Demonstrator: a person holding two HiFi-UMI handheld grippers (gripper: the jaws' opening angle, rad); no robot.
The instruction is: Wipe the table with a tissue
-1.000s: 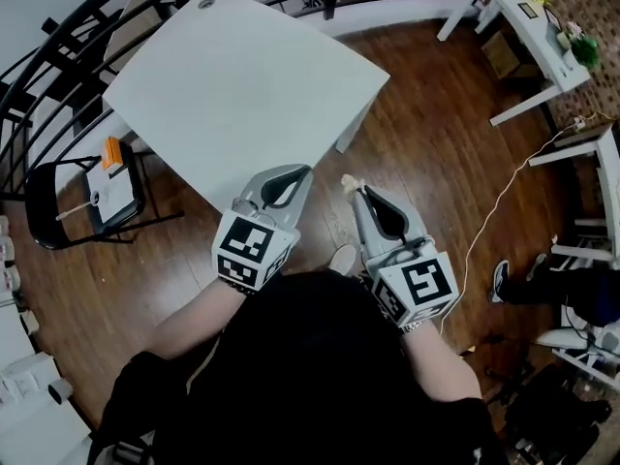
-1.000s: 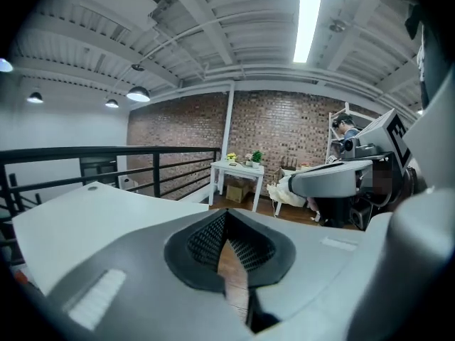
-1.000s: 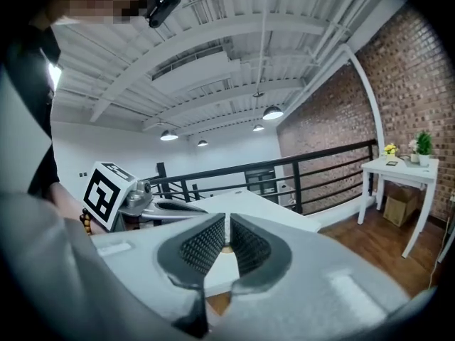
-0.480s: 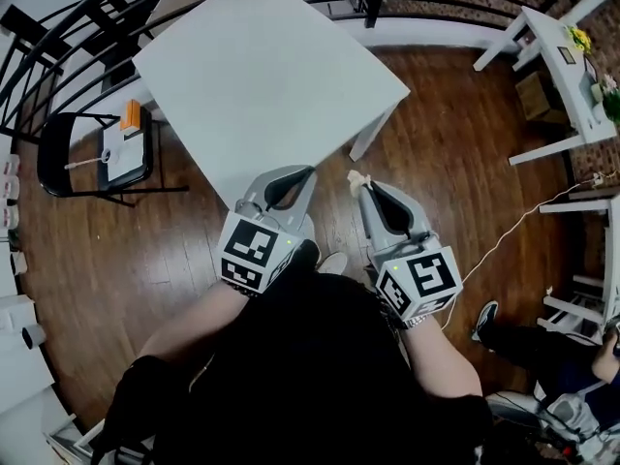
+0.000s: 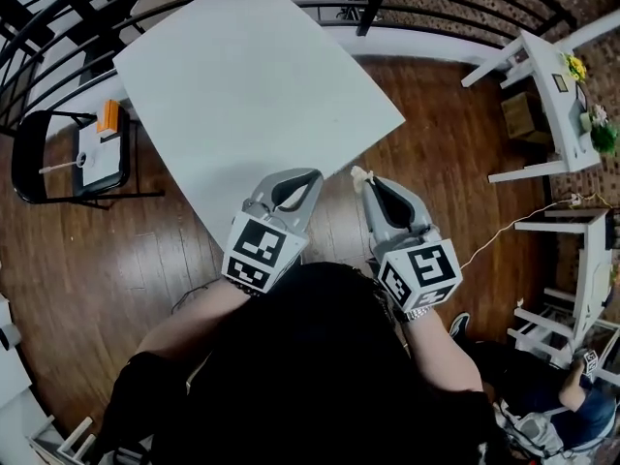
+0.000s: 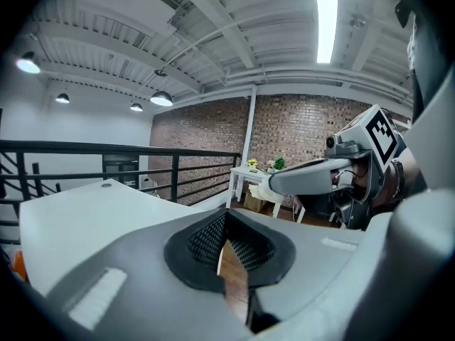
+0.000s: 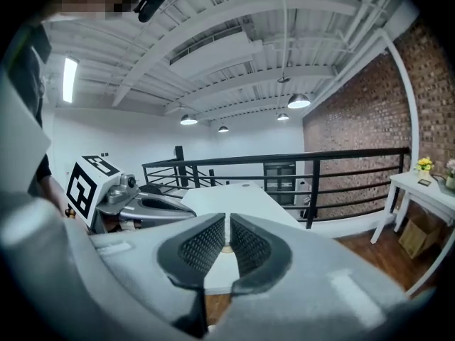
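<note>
The white table (image 5: 252,95) stands ahead of me, with its near corner edge just beyond both grippers. My right gripper (image 5: 364,177) is shut on a small cream tissue (image 5: 358,173) that sticks out at its tips, over the wooden floor beside the table's edge. In the left gripper view the tissue (image 6: 265,188) shows as a wad at the right gripper's nose. My left gripper (image 5: 314,175) is shut with nothing in it, its tips at the table's edge. The table (image 7: 227,201) lies beyond the shut jaws in the right gripper view.
A black folding chair (image 5: 39,163) with papers and an orange thing stands left of the table. A black railing (image 5: 58,17) runs behind it. White side tables (image 5: 542,85) stand at the right. A cable (image 5: 504,231) crosses the floor, and a person's legs (image 5: 562,395) are at bottom right.
The view has shifted and the table's edge now lies closer to the gripper tips. Both grippers keep their pose, the right one still holding the tissue.
</note>
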